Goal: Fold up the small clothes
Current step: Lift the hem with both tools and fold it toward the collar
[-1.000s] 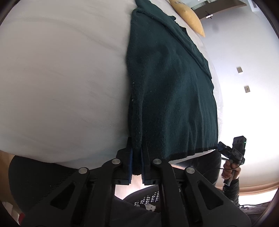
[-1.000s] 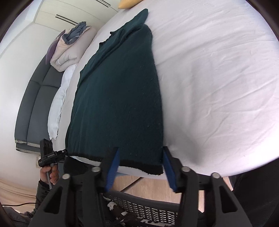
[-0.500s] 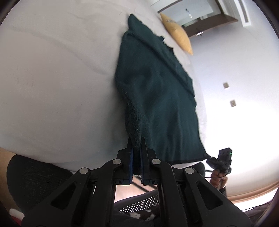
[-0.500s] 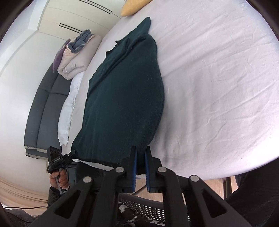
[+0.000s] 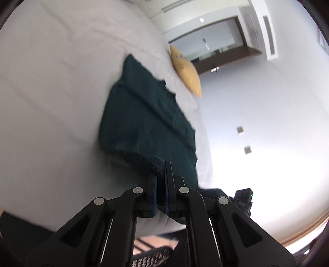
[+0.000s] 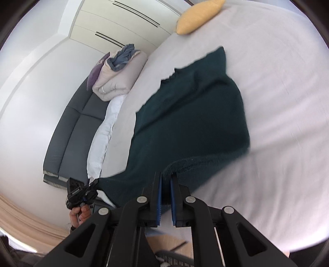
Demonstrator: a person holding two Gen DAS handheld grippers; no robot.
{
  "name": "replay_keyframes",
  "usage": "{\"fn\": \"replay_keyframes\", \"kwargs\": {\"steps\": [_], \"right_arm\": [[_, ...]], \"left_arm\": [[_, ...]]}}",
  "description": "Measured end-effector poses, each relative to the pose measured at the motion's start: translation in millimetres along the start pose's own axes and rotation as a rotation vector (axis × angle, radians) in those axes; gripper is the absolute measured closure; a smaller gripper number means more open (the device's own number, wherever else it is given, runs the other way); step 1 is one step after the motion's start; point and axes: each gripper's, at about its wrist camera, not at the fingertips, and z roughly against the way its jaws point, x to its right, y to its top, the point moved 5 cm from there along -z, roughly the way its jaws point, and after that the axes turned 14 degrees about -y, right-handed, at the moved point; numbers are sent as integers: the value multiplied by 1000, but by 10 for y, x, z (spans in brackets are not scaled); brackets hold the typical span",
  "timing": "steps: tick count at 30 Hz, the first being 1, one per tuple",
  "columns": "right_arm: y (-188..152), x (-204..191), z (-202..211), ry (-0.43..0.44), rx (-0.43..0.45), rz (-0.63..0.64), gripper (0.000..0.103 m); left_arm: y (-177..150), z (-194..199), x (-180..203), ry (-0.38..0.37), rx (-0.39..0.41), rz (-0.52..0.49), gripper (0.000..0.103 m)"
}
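A dark green knitted garment [image 5: 144, 123] lies lengthwise on the white bed sheet [image 5: 51, 92]. My left gripper [image 5: 161, 174] is shut on one near hem corner, lifting it into a raised fold. In the right wrist view the same garment [image 6: 195, 115] stretches away, and my right gripper [image 6: 166, 184] is shut on the other near hem corner, which curls up off the sheet [image 6: 277, 102]. Each view shows the other hand-held gripper at its edge: the right gripper [image 5: 243, 198] in the left wrist view, the left gripper [image 6: 79, 192] in the right wrist view, held by a hand.
A yellow pillow [image 5: 187, 71] [image 6: 197, 18] lies at the far end of the bed. A grey sofa [image 6: 70, 131] with a folded duvet and clothes [image 6: 117, 74] stands beside the bed. White bedding [image 6: 102, 133] hangs between sofa and mattress. A mesh basket [image 5: 152, 256] sits below.
My right gripper went from open around the hem to shut on it. Both grippers rose and moved forward, lifting the near hem off the sheet and bending it toward the far end.
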Motion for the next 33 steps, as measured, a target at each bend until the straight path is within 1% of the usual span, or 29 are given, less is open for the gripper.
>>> {"fn": "replay_keyframes", "kwargs": {"steps": [1, 4, 6, 9, 13, 18, 19, 22, 25, 29, 33], "right_arm": [[85, -18, -31, 1, 5, -3, 95], [357, -61, -135, -3, 23, -18, 95], [542, -95, -206, 3, 35, -30, 95], [811, -117, -326, -18, 53, -43, 95], [1142, -101, -502, -37, 66, -64, 95], [1538, -44, -725, -57, 89, -82, 95], [1617, -25, -779, -62, 93, -87, 95], [1875, 65, -973, -83, 105, -116, 95], [2065, 169, -1110, -102, 112, -142, 95], [2314, 365, -1283, -122, 117, -199, 95], [2453, 515, -1457, -152, 105, -232, 95]], "left_arm": [[104, -10, 7, -3, 21, 0, 99], [348, -71, -2, -4, 49, 4, 99], [497, -140, 6, 0, 58, 1, 99], [761, -284, 53, 3, 69, -15, 99], [1169, -551, 133, 19, 74, -46, 99], [1659, -920, 140, 53, 77, -62, 99], [1787, -1019, 120, 62, 81, -60, 99], [2040, -1231, 50, 86, 89, -53, 99], [2287, -1499, -83, 120, 94, -42, 99], [2499, -1789, -317, 156, 94, -15, 99], [2618, -2047, -547, 184, 91, -1, 99]]}}
